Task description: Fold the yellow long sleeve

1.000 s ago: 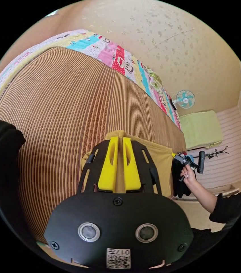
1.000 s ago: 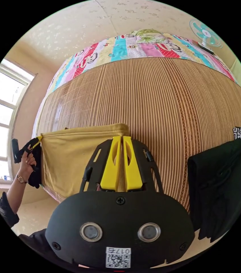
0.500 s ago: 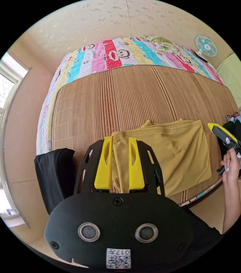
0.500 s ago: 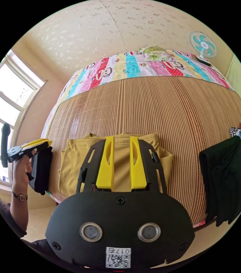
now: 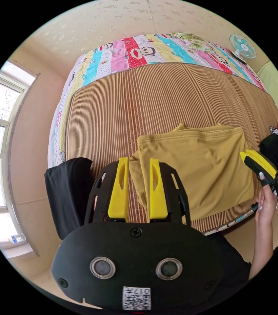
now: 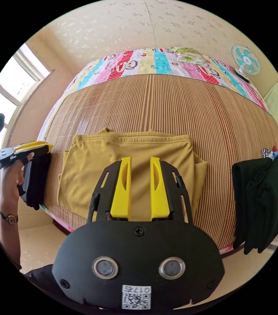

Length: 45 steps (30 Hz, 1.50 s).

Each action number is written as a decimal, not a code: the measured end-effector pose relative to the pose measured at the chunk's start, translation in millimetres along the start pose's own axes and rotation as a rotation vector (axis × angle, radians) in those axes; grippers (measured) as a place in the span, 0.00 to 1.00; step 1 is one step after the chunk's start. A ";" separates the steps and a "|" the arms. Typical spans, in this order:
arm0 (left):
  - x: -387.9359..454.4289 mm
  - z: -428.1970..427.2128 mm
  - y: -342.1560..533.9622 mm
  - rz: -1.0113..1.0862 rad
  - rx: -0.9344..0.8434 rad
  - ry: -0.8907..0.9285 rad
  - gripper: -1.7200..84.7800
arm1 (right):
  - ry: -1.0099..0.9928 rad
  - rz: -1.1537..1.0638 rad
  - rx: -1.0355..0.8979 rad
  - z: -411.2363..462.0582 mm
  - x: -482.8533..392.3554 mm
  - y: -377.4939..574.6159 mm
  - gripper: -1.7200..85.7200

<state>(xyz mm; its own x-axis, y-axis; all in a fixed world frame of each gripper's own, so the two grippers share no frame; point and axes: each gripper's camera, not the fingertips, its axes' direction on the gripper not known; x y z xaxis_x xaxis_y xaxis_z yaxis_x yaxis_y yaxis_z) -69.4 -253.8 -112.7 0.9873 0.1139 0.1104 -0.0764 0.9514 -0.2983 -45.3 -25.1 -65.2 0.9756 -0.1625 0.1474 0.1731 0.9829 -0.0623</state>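
Left gripper view has the folded mustard-yellow long sleeve [image 5: 194, 170] lying on the ribbed bamboo mat [image 5: 119, 108]. Both the left gripper [image 5: 137, 187] and the right gripper [image 6: 139, 187] hold their yellow jaws apart above it, gripping nothing.

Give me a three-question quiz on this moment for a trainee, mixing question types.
1. True or false: the yellow long sleeve lies folded flat on the striped mat.
2. Multiple choice: in the right gripper view, the right tool is (A) clamped on the garment, (B) open above it, (C) holding the black clothes.
3. Fill in: a dark folded pile hangs over the bed's ____ edge in the right gripper view.

Key: 1 true. 2 B; the left tool is open too, over the garment's edge. 3 right.
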 end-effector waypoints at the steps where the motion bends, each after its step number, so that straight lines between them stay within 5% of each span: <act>1: -1.2 0.9 -0.1 -0.001 -0.001 0.004 0.13 | 0.016 -0.022 0.002 -0.5 -2.1 -1.0 0.12; 7: -14.4 9.1 1.2 -0.004 0.012 0.040 0.14 | 0.059 -0.100 0.005 -0.7 -8.9 -9.3 0.12; 10: -40.9 14.6 23.0 -0.068 0.104 0.217 0.16 | -0.012 -0.206 0.041 -1.1 -25.2 -9.7 0.13; 12: -81.7 38.6 62.3 -0.237 0.165 0.497 0.18 | -0.068 -0.252 0.049 3.4 -39.5 -11.1 0.14; 19: -116.5 139.9 150.1 -0.495 -0.105 0.587 0.23 | -0.091 -0.413 -0.108 104.9 -85.4 -13.6 0.13; 24: -124.4 165.4 155.9 -0.630 -0.077 0.811 0.11 | -0.103 -0.501 -0.036 75.2 -68.3 -15.7 0.13; 26: -123.2 134.8 146.2 -0.593 0.091 0.861 0.10 | -0.112 -0.432 0.031 41.0 -29.0 -6.8 0.12; 30: -44.5 42.9 91.1 -0.179 0.302 0.821 0.10 | -0.118 -0.206 0.033 3.5 63.3 14.2 0.11; 34: 77.2 18.7 62.2 0.178 0.261 0.827 0.10 | -0.142 0.068 -0.028 -11.2 183.4 51.5 0.11; 37: 138.7 20.4 66.5 0.332 0.261 0.993 0.11 | -0.141 0.176 -0.098 -9.1 253.1 80.5 0.11; 40: 139.8 30.8 76.2 0.246 0.230 0.936 0.13 | -0.209 0.272 -0.173 -4.7 307.4 107.8 0.13; 45: 52.1 99.2 105.6 -0.238 0.092 0.661 0.20 | -0.537 0.417 -0.232 17.5 356.2 146.0 0.17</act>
<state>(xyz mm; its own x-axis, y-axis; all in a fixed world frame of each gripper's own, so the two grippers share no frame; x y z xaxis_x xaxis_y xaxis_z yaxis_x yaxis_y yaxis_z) -39.8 -119.0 -44.4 0.8539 -0.2700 -0.4450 0.1693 0.9525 -0.2530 325.1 62.0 -4.5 0.7761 0.3466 0.5269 -0.1175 0.9003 -0.4191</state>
